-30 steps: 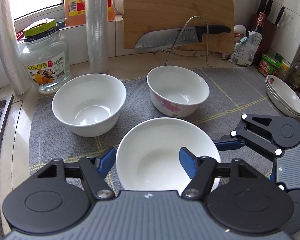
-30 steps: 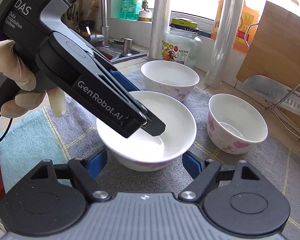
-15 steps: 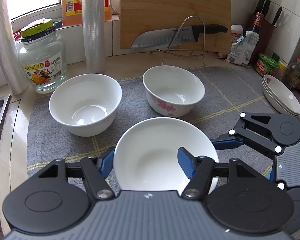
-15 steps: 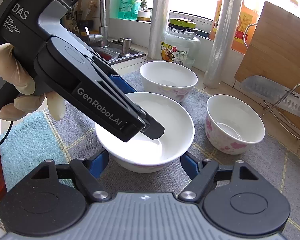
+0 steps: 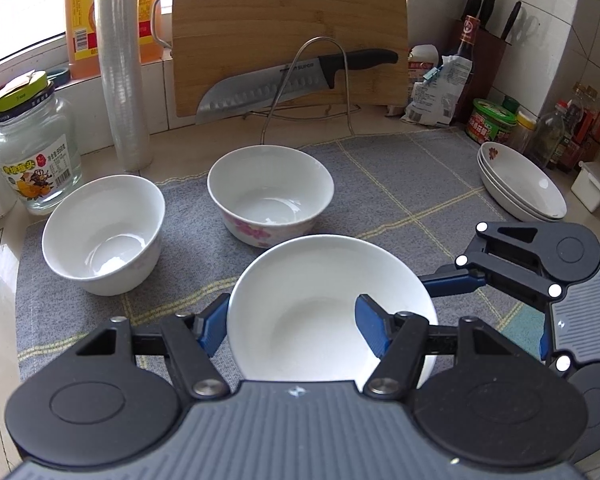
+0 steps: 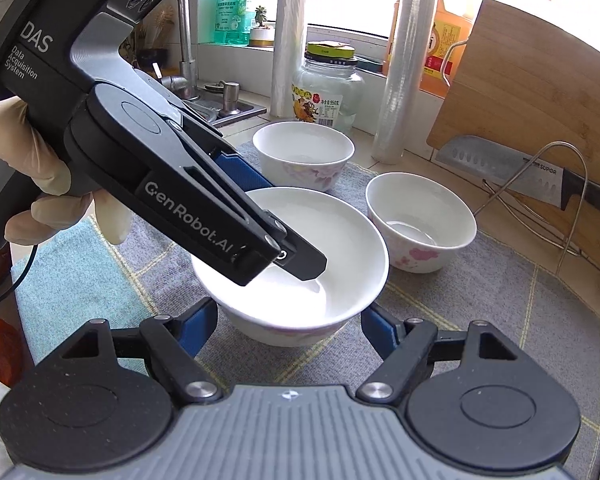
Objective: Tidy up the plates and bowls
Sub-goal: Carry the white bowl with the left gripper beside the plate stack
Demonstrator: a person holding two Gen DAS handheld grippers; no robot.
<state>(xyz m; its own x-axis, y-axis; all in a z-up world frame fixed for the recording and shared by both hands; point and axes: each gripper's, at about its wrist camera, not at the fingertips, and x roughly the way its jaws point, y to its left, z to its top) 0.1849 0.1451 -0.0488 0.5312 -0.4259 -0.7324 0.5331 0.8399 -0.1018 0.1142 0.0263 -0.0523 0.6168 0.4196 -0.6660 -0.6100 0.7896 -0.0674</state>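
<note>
A wide white bowl (image 5: 328, 304) sits on the grey mat, seen also in the right wrist view (image 6: 340, 248). My left gripper (image 5: 292, 324) straddles its left rim: one blue finger outside, the other inside the bowl, jaws apart. My right gripper (image 6: 288, 324) is open, its fingers on either side of the same bowl's near wall, not touching. A plain white bowl (image 5: 104, 232) and a pink-flowered bowl (image 5: 270, 196) stand behind. A stack of shallow white plates (image 5: 520, 180) lies at the right.
A wooden cutting board (image 5: 288, 28) with a knife (image 5: 292, 80) on a wire rack stands at the back. A glass jar (image 5: 32, 152) and a film roll (image 5: 124, 64) stand at back left. Bottles and jars (image 5: 492, 120) crowd the right; the sink (image 6: 220, 100) lies left.
The left gripper and the wide bowl have shifted right and nearer the flowered bowl in view. The right gripper stays open around the bowl.
</note>
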